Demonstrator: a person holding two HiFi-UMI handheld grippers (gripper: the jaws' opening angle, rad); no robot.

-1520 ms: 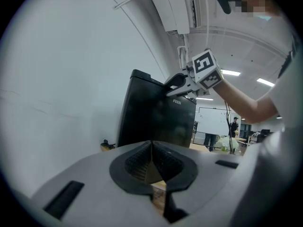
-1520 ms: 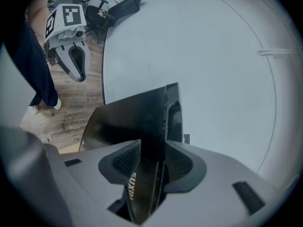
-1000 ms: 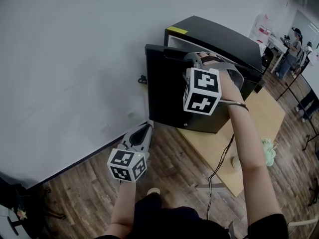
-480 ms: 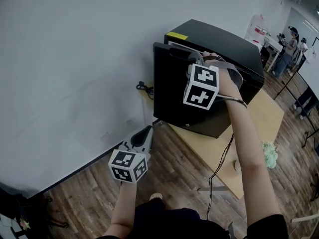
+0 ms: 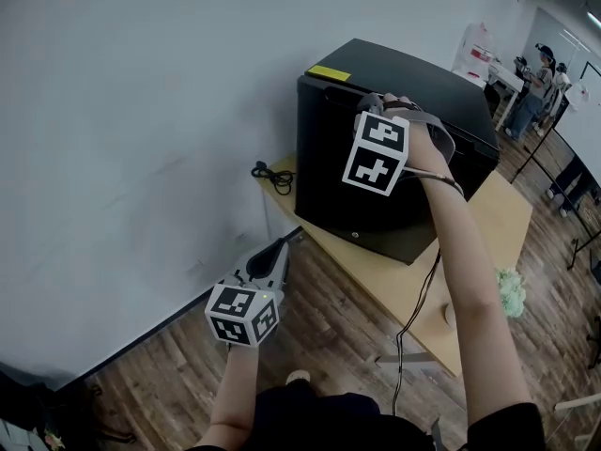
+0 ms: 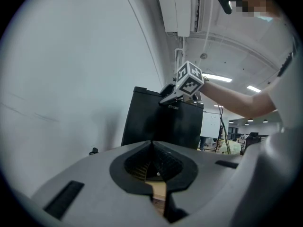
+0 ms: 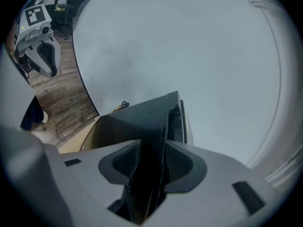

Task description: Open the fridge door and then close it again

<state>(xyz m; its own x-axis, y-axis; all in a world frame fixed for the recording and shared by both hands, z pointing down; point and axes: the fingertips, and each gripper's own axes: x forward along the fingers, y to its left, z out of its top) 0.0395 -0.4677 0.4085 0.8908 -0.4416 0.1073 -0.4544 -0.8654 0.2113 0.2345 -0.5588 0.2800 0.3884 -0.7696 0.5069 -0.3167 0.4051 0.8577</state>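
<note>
A small black fridge (image 5: 418, 78) stands on a low wooden table (image 5: 493, 219). Its door (image 5: 343, 181) lies almost flush against the cabinet. My right gripper (image 5: 372, 107) is shut on the door's top edge, which fills the gap between the pads in the right gripper view (image 7: 150, 157). The door (image 7: 137, 119) runs away from the jaws there. My left gripper (image 5: 279, 250) hangs low over the floor to the fridge's left, shut and empty, its tips meeting (image 6: 152, 143). The left gripper view shows the fridge (image 6: 158, 126) ahead with the right gripper (image 6: 171, 95) at its top.
A white wall (image 5: 141, 111) runs behind the fridge. A black plug and cord (image 5: 272, 175) lie on the table's left end. A cable (image 5: 413, 308) hangs off the table's front. A green object (image 5: 508, 289) lies on the wood floor, and people (image 5: 545, 69) stand far right.
The fridge door has swung from partly open to nearly closed, and my right gripper has travelled with its top edge. The left gripper has shifted only slightly.
</note>
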